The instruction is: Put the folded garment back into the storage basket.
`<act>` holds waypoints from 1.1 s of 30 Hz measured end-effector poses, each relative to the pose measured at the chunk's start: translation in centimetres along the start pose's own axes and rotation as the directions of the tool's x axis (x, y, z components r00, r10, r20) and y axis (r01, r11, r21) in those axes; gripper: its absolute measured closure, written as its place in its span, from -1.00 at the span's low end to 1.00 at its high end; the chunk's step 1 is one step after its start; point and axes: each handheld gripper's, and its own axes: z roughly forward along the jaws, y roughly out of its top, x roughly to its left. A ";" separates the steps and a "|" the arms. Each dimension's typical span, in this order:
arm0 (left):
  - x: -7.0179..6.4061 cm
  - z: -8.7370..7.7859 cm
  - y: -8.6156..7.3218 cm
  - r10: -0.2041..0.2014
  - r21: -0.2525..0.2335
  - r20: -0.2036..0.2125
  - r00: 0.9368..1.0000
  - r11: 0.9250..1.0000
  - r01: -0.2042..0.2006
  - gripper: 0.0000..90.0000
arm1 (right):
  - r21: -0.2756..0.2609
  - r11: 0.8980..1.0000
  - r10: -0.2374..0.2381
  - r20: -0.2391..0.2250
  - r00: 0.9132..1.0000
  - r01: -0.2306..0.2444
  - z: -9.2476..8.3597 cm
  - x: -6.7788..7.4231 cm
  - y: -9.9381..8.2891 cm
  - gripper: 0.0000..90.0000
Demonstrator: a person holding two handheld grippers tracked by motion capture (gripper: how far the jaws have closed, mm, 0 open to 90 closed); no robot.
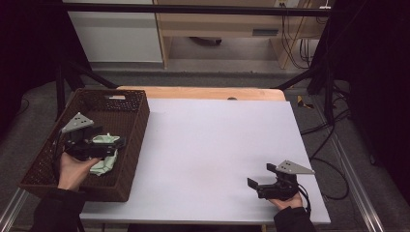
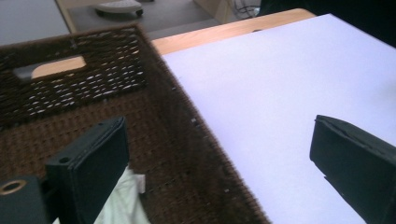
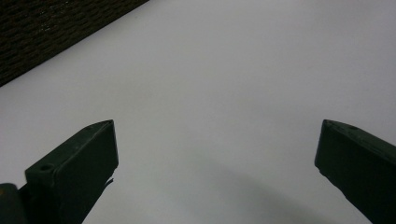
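A pale green-white cloth (image 1: pixel 107 164) lies crumpled inside a brown wicker basket (image 1: pixel 140 126) at the table's left. My left gripper (image 1: pixel 116 144) hovers over the cloth, held by a hand inside the basket. In the left gripper view it (image 2: pixel 219 172) is open wide. One jaw stands above the cloth (image 2: pixel 122 201) and the other over the white table, with the basket's wall (image 2: pixel 198 140) between them. My right gripper (image 1: pixel 261 176) rests low at the table's front right, open, with nothing between its jaws (image 3: pixel 217 158).
A white sheet (image 1: pixel 217 145) covers the table, with a wooden edge (image 1: pixel 203 93) at the back. The basket's side (image 3: pixel 46 32) shows far off in the right gripper view. Cables and dark stands lie on the floor to the right.
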 end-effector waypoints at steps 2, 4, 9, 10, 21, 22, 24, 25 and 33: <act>-0.5 0.0 0.2 0.009 -0.010 0.012 1.000 1.000 -0.009 -0.91 | 0.000 1.000 0.000 0.000 1.000 0.000 0.0 0.0 0.0 -1.00; -1.0 0.1 0.3 0.014 -0.021 0.025 1.000 1.000 -0.013 -0.91 | 0.000 1.000 0.000 0.000 1.000 0.000 0.0 0.0 0.0 -1.00; -2.4 0.4 0.5 0.042 -0.039 0.048 0.998 0.998 -0.040 -0.91 | 0.000 1.000 0.001 0.000 1.000 -0.001 0.0 0.0 0.0 -1.00; -2.7 0.5 0.6 0.048 -0.042 0.051 0.998 0.998 -0.046 -0.91 | -0.001 1.000 -0.002 0.000 1.000 0.002 0.0 0.0 0.0 -1.00; -5.9 1.6 0.6 0.076 -0.085 0.123 0.989 0.994 -0.066 -0.91 | -0.004 1.000 -0.001 0.000 1.000 0.001 0.0 0.0 0.0 -1.00; -6.2 1.7 0.5 0.077 -0.090 0.130 0.989 0.994 -0.065 -0.91 | -0.005 1.000 -0.004 0.002 1.000 0.004 0.0 0.0 0.0 -1.00; -6.9 2.1 0.3 0.084 -0.092 0.141 0.986 0.993 -0.071 -0.91 | -0.004 1.000 0.001 0.001 1.000 -0.001 0.0 0.0 0.0 -1.00; -7.2 2.3 0.2 0.087 -0.092 0.148 0.985 0.993 -0.074 -0.91 | -0.005 1.000 -0.004 0.002 1.000 0.004 0.0 0.0 0.0 -1.00; -9.3 3.8 -0.7 0.108 -0.098 0.190 0.976 0.991 -0.091 -0.91 | -0.004 1.000 0.002 -0.001 1.000 -0.002 -0.1 0.0 0.0 -1.00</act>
